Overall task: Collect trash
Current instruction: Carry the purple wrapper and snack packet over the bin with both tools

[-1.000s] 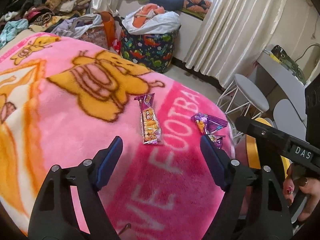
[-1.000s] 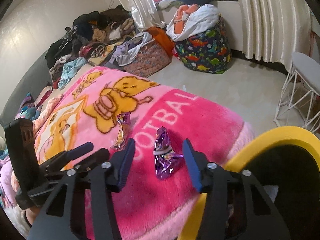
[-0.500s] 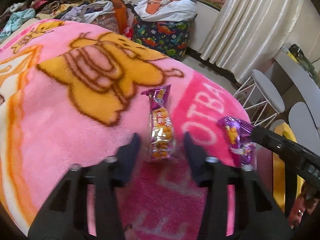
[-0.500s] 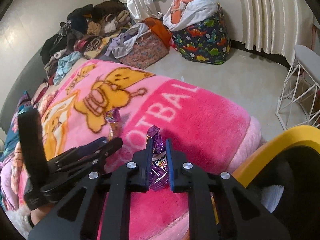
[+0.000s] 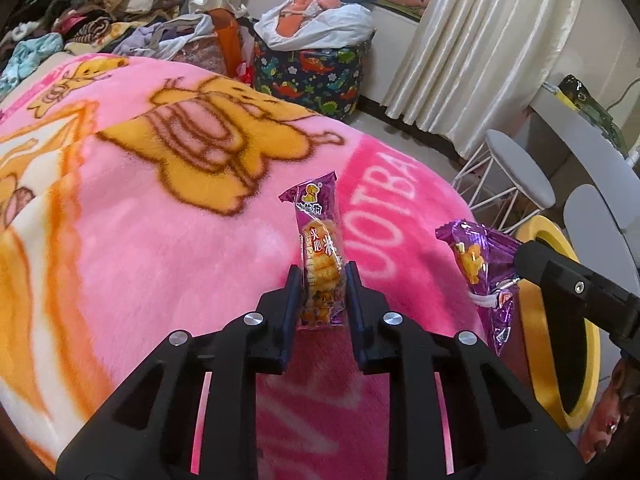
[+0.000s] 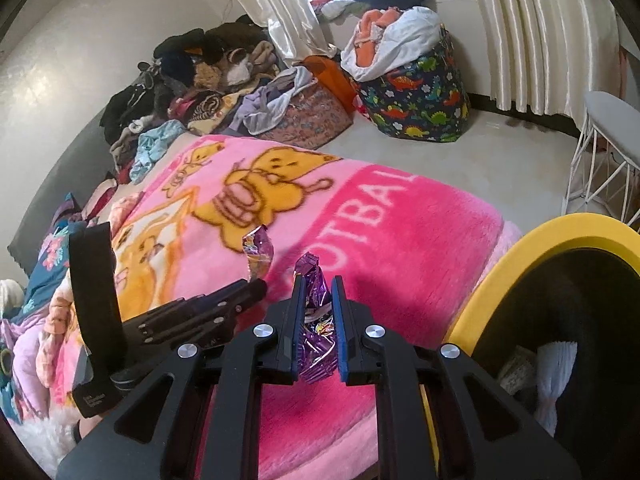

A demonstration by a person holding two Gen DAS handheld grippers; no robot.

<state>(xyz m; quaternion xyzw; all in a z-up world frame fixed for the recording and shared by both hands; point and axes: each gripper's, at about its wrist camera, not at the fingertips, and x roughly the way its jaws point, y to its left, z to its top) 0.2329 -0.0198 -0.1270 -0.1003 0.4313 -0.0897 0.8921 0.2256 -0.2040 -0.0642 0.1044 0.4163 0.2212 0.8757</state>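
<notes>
My left gripper (image 5: pixel 322 276) is shut on a pink snack wrapper (image 5: pixel 320 248) with orange crackers printed on it, holding it upright above the pink blanket (image 5: pixel 160 240). My right gripper (image 6: pixel 316 292) is shut on a crumpled purple wrapper (image 6: pixel 316 312), lifted just above the blanket (image 6: pixel 400 248). The purple wrapper (image 5: pixel 480 264) also shows at the right of the left wrist view, and the pink wrapper (image 6: pixel 260 256) at the left gripper's tip in the right wrist view. A yellow-rimmed black bin (image 6: pixel 560 248) stands at the bed's right edge.
A dinosaur-print laundry bag (image 6: pixel 420 92) and heaps of clothes (image 6: pixel 208 76) sit on the floor beyond the bed. A white wire-legged stool (image 5: pixel 516 172) and a white desk (image 5: pixel 592 140) stand to the right near the curtains (image 5: pixel 480 40).
Both grippers closed from wide open onto their wrappers and lifted them off the blanket. The left took the pink wrapper, the right the purple one.
</notes>
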